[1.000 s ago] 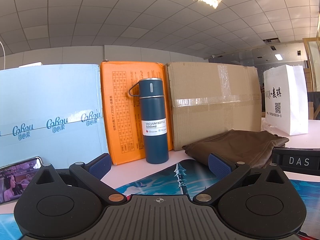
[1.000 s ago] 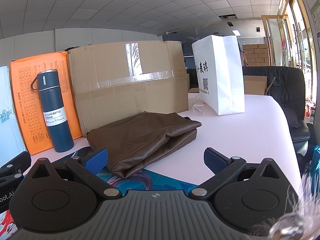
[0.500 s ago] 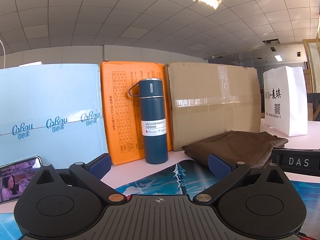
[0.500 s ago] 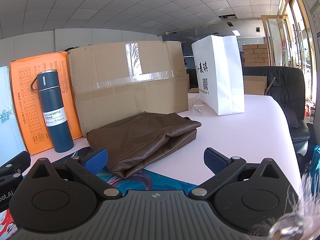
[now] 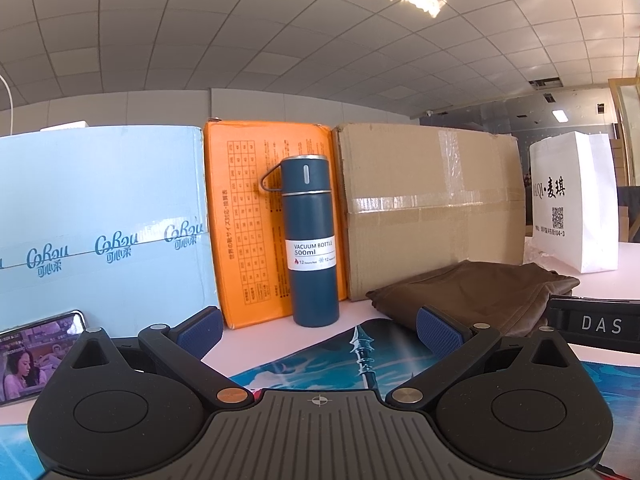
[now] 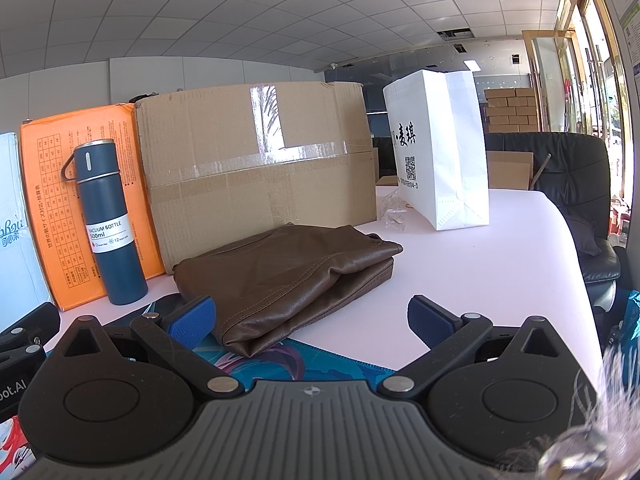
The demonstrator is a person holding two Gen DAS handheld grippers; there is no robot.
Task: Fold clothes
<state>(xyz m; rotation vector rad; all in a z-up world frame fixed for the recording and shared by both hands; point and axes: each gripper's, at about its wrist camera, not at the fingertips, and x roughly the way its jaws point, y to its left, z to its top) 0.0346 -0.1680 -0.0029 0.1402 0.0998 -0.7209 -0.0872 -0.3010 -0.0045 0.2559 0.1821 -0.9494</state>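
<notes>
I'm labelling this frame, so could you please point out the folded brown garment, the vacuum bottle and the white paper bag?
folded brown garment (image 6: pixel 288 276): right wrist view, middle of its top layer.
vacuum bottle (image 5: pixel 314 284): left wrist view, blue body below the label.
white paper bag (image 6: pixel 448 152): right wrist view, its broad side face.

Bottle (image 6: pixel 109 224) left of garment (image 6: pixel 288 276); box (image 6: pixel 256 168) behind; bag (image 6: pixel 440 152) right

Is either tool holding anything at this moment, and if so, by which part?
Nothing is held. The left tool and right tool are both open and empty; the folded brown garment lies untouched on the table.
</notes>
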